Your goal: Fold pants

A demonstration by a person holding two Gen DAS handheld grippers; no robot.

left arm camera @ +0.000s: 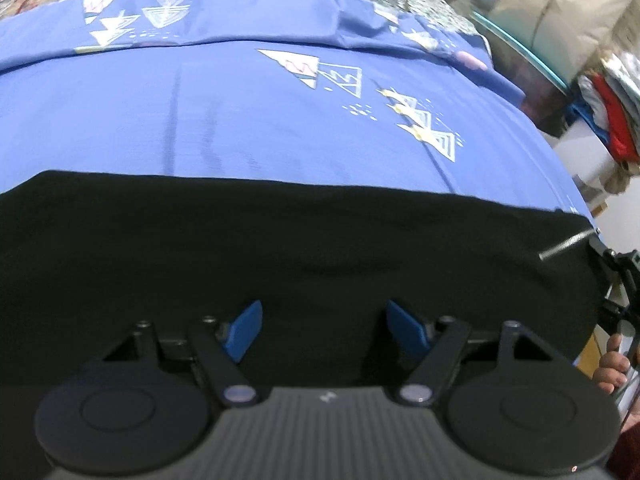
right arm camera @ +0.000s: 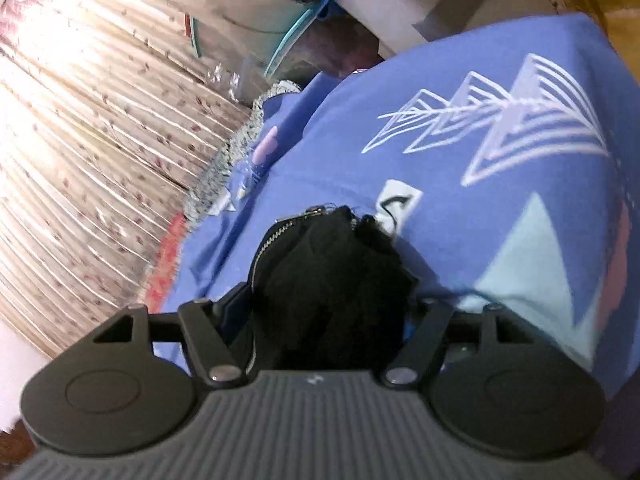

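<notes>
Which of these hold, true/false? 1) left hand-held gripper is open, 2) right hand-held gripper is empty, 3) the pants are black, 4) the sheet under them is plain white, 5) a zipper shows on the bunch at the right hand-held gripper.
1) The left hand-held gripper is open: true. Its blue fingers stand wide apart over the pants.
2) The right hand-held gripper is empty: false. It is shut on a bunch of the pants.
3) The pants are black: true.
4) The sheet is plain white: false. It is blue with printed triangles.
5) A zipper shows on the bunch at the right hand-held gripper: true.
</notes>
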